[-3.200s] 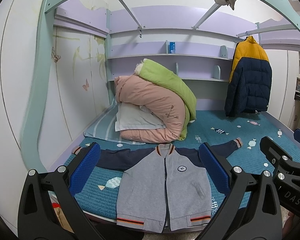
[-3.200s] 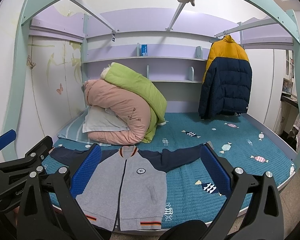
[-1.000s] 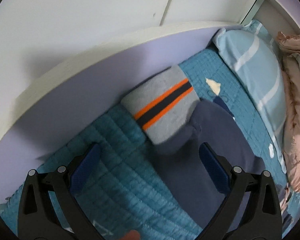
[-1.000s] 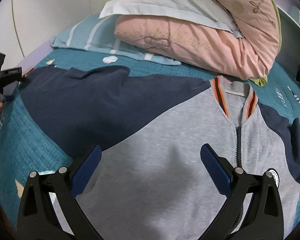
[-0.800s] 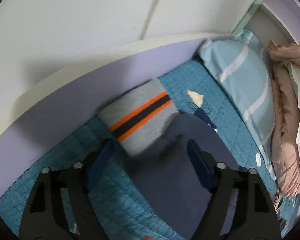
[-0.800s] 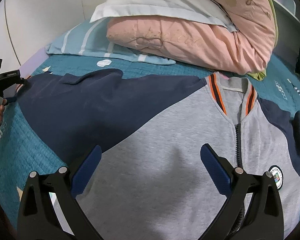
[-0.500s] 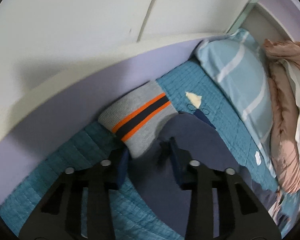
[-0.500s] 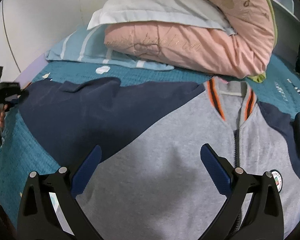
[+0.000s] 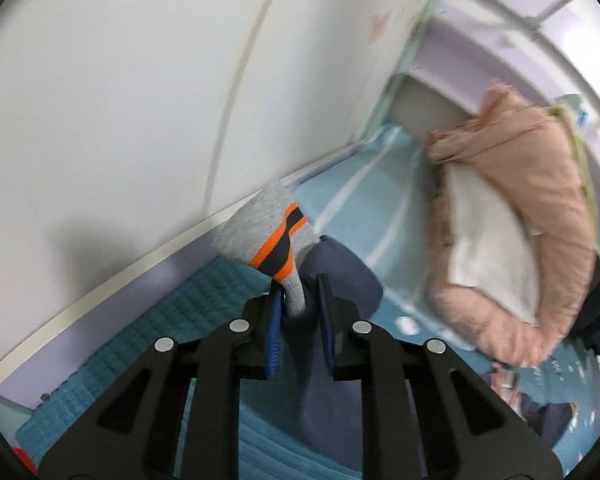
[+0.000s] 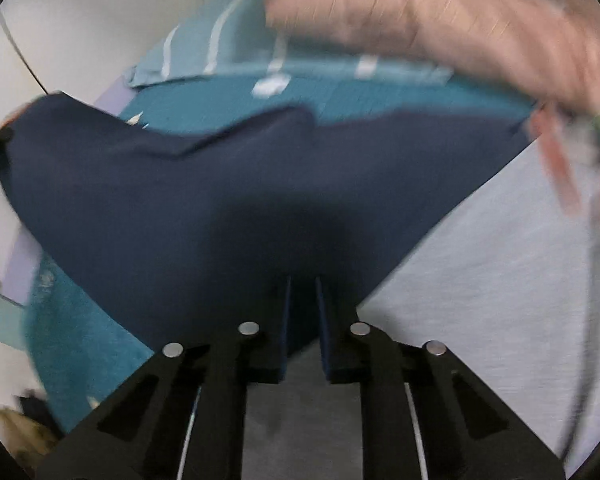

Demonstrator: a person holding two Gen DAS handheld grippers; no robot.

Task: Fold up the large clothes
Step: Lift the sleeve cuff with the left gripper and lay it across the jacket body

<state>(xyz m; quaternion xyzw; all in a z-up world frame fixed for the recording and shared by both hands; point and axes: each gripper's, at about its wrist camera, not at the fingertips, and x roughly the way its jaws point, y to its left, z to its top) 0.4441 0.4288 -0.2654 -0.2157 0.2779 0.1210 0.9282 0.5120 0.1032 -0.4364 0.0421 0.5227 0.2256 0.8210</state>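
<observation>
pinching striped cuff (image 9: 278, 236), left gripper (image 9: 299, 312) jaws just closed on it, lifting navy sleeve (image 10: 204, 196) off bed (image 9: 172, 320) for inward fold; right gripper (image 10: 302, 312) just closed narrow at jacket (image 10: 500, 280) shoulder seam, anchoring crease.

Jacket (image 10: 220, 200) on bed (image 9: 204, 304), before bedding (image 9: 540, 208).

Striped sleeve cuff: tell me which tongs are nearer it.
Left. The left tongs grip the cuff itself; the right tongs pinch the navy sleeve near the shoulder.
</observation>
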